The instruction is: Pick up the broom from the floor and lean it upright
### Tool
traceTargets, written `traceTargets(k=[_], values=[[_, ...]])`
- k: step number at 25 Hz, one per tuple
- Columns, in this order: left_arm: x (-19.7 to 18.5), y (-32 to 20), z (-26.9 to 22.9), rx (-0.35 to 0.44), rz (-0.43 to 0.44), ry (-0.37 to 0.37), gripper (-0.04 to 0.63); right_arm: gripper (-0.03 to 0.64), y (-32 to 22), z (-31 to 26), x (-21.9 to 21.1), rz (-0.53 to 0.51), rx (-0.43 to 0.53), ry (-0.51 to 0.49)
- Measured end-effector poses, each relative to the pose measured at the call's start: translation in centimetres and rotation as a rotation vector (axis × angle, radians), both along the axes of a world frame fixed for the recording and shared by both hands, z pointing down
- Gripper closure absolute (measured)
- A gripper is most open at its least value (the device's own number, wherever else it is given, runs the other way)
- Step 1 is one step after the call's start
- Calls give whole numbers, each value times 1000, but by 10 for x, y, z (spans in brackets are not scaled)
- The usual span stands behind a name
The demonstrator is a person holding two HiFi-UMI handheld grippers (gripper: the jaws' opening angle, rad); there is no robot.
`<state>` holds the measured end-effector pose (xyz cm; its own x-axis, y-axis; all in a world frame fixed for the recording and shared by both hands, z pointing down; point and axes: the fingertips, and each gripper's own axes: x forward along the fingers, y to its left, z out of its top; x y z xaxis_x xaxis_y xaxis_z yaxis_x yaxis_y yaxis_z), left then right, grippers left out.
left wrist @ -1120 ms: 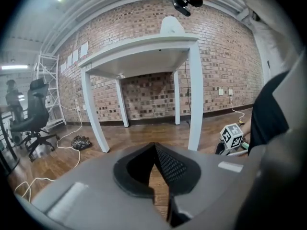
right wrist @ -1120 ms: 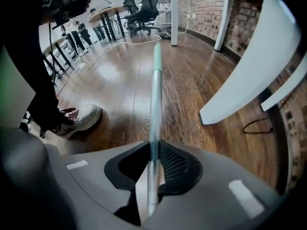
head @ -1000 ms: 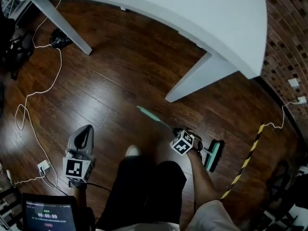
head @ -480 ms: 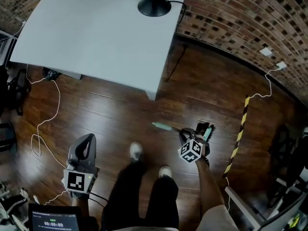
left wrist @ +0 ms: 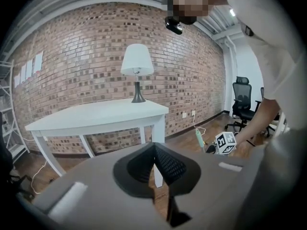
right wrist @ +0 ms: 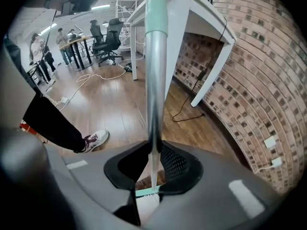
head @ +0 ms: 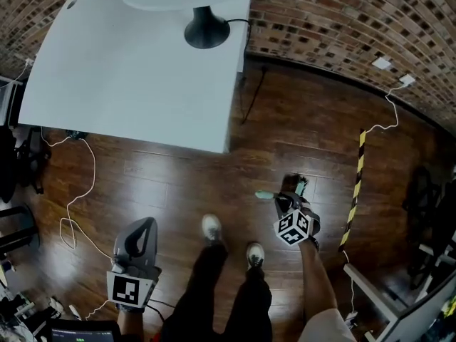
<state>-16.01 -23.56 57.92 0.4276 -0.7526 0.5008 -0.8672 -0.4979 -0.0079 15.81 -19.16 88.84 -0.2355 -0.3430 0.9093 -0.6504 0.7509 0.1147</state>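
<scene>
The broom stands steeply tilted. Its mint handle end [head: 265,195] points toward me and its mint-backed head [head: 296,185] is low by the floor. My right gripper [head: 286,204] is shut on the silver shaft [right wrist: 154,80], which runs up out of the jaws to the mint grip [right wrist: 156,8]. The broom head [right wrist: 146,191] shows below the jaws. My left gripper [head: 140,235] hangs apart at the lower left, shut, with nothing in it [left wrist: 154,164]. From there I see the right gripper's marker cube [left wrist: 225,143] and the handle end [left wrist: 198,139].
A white table [head: 142,70] with a lamp base [head: 206,30] stands against the brick wall [head: 335,20]. Yellow-black tape [head: 354,191] lies on the wooden floor to the right. White cables [head: 78,205] trail at the left. My shoes [head: 211,228] are between the grippers.
Both grippers have risen. The broom went from lying flat on the floor to steeply tilted, its handle end lifted in the right gripper. The head view swung toward the wall.
</scene>
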Motion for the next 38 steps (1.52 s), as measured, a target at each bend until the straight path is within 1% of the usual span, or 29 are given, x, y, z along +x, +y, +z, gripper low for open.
traceTargets(k=[3, 6, 9, 12, 14, 15, 17, 19, 20, 22, 24, 27, 29, 34, 38], values=[[-4, -6, -5, -24, 34, 28, 594, 526, -10, -3, 5, 69, 16, 14], [-5, -22, -14, -12, 71, 58, 594, 526, -27, -12, 4, 118, 29, 2], [6, -33, -21, -9, 104, 76, 594, 526, -54, -27, 6, 149, 58, -29], [22, -35, -25, -12, 118, 55, 594, 523, -83, -35, 7, 149, 86, -63], [29, -37, -27, -26, 97, 36, 594, 523, -102, -37, 9, 140, 97, -82], [30, -42, -27, -32, 76, 40, 594, 523, -115, -38, 10, 139, 103, -91], [32, -55, -28, -36, 21, 50, 594, 525, -146, -39, 7, 134, 114, -116], [32, -67, -31, -35, -32, 38, 594, 525, -171, -42, -2, 113, 118, -148], [34, -75, -35, -23, -58, 39, 594, 525, -182, -44, -4, 98, 119, -161], [40, -95, -48, 31, -101, 56, 594, 525, -207, -48, -8, 68, 130, -182], [49, -109, -57, 65, -109, 52, 594, 525, -233, -52, -15, 42, 147, -205], [60, -115, -60, 69, -110, 26, 594, 525, -266, -55, -30, 3, 168, -230], [59, -116, -59, 63, -125, 14, 594, 525, -280, -54, -40, -18, 167, -236], [46, -124, -54, 39, -183, 1, 594, 525, -300, -46, -59, -53, 153, -257], [40, -123, -52, 30, -203, 1, 594, 525, -307, -40, -70, -91, 139, -252]])
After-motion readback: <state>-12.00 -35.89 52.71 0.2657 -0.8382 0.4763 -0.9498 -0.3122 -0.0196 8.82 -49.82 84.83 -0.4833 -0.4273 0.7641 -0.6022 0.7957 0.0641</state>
